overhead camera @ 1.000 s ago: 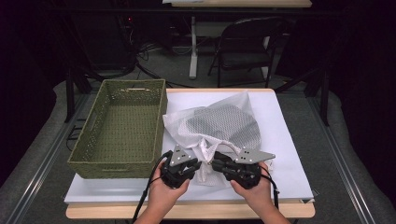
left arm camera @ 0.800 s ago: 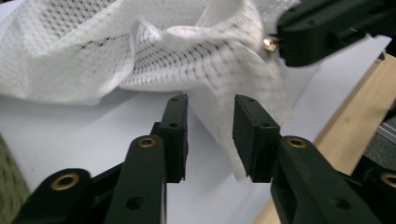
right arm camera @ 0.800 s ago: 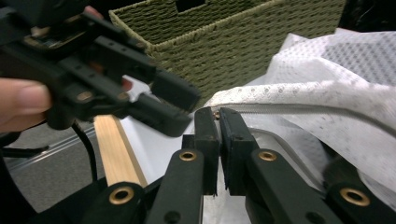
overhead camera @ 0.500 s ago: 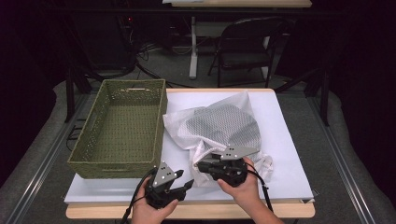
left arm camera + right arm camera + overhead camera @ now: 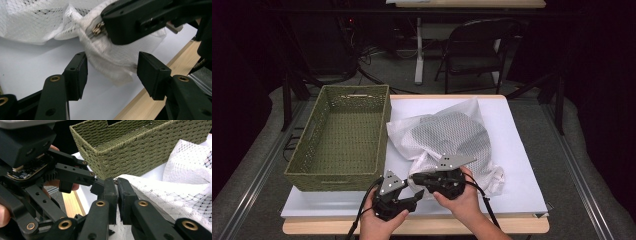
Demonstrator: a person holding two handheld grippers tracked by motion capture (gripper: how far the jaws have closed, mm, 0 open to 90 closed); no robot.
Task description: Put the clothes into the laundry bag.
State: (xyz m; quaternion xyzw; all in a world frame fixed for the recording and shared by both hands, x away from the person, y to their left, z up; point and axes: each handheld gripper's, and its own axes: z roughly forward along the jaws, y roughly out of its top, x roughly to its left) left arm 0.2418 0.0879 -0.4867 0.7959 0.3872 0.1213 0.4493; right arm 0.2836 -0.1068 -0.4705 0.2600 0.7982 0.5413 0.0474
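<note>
We are working at the near edge of the worktop (image 5: 522,165), where the white mesh bag (image 5: 452,140) is lying on the white sheet just right of the green woven basket (image 5: 339,137). Our right hand-held gripper (image 5: 414,176) is clenching the bag's near corner, its jaws pressed together on the mesh beside the small metal zipper pull (image 5: 98,28). Our left hand-held gripper (image 5: 416,195) is sitting just beside it, nearer the worktop's wooden edge; its jaws have just been opening and are now standing released, with a loose fold of the bag hanging between them but not touching the pads (image 5: 79,72). The basket is standing close behind both grippers in the right gripper view.
</note>
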